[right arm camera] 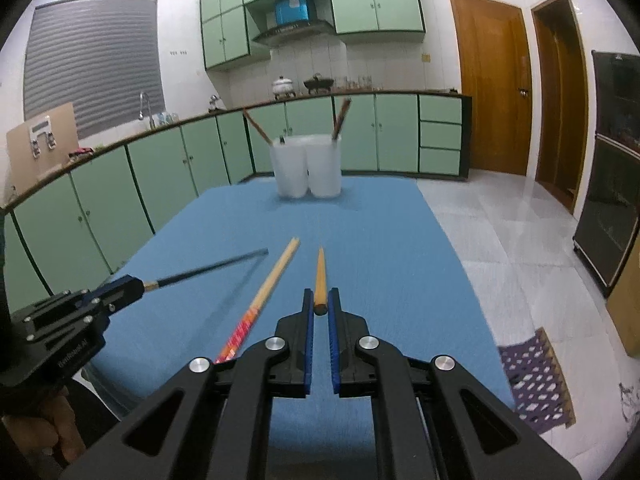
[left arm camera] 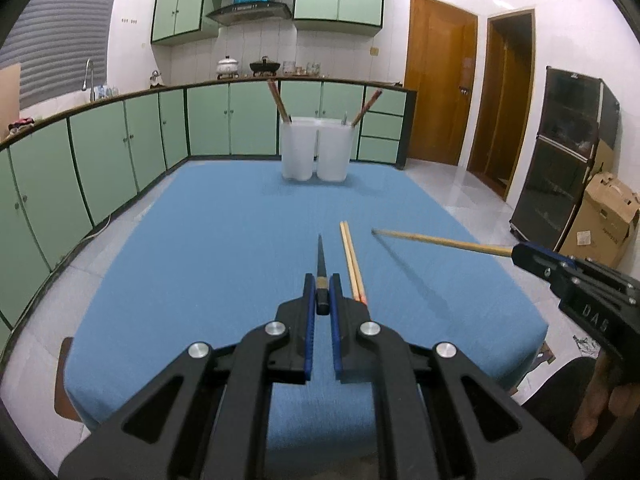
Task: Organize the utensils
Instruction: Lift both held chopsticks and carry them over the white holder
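Note:
My left gripper (left arm camera: 322, 286) is shut on a black chopstick (left arm camera: 321, 258) that points forward above the blue table; it also shows in the right wrist view (right arm camera: 208, 269). My right gripper (right arm camera: 321, 300) is shut on a light wooden chopstick (right arm camera: 320, 276), also seen from the left wrist (left arm camera: 440, 241). A pair of wooden chopsticks with red-patterned handles (left arm camera: 352, 262) lies on the cloth between the grippers (right arm camera: 264, 292). Two white holders (left arm camera: 316, 150) stand at the table's far edge, each with brown chopsticks leaning out (right arm camera: 306, 168).
The blue cloth (left arm camera: 208, 248) covers the table. Green cabinets run along the left and back. A dark cabinet (left arm camera: 560, 160) and a cardboard box (left arm camera: 604, 220) stand on the tiled floor at right. A purple mat (right arm camera: 536, 376) lies on the floor.

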